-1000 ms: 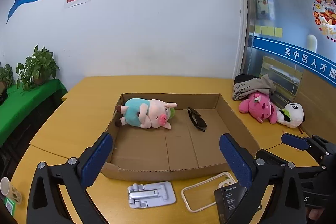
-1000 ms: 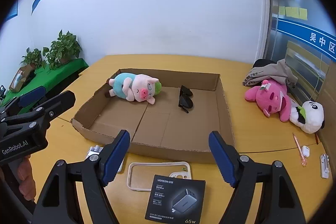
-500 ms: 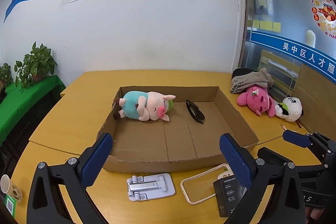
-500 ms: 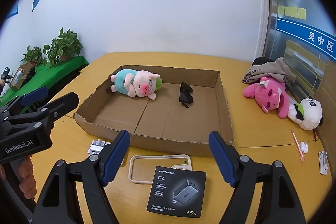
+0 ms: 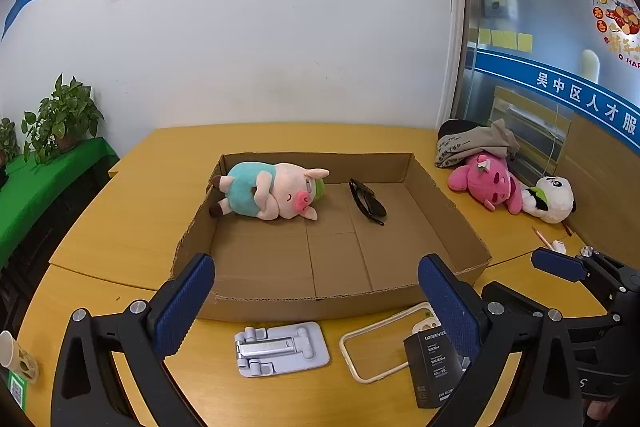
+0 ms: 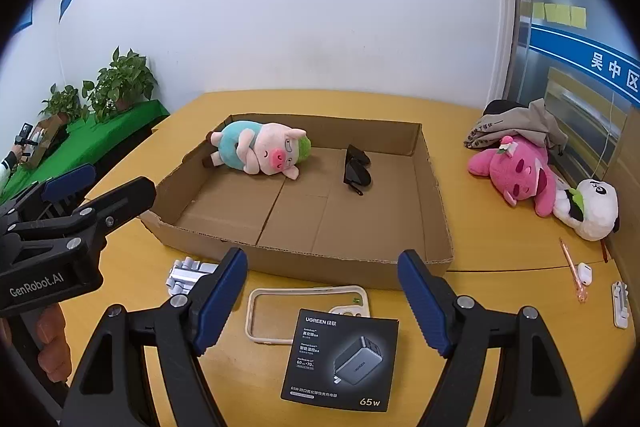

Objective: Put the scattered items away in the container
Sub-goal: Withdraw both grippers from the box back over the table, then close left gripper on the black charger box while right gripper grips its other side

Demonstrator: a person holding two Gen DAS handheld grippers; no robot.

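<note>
Yellow wooden surface (image 5: 132, 211) from the left wrist: the box (image 5: 440, 203) holds a pig toy (image 5: 272, 193) and sunglasses (image 5: 366, 201); a grey phone stand (image 5: 280, 347) lies just before the box's near wall, under the left gripper (image 5: 316, 303), fingers spread, empty. Best drop straight down and pinch its flat edges.

From the right wrist, the right gripper (image 6: 322, 301) hangs released over a cream phone case (image 6: 306, 307) and a black charger packet (image 6: 344, 355), both just outside the box's near wall.

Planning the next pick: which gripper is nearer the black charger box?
Right. The right gripper hovers directly over the charger box; the left gripper hangs over the phone stand, beside it.
</note>
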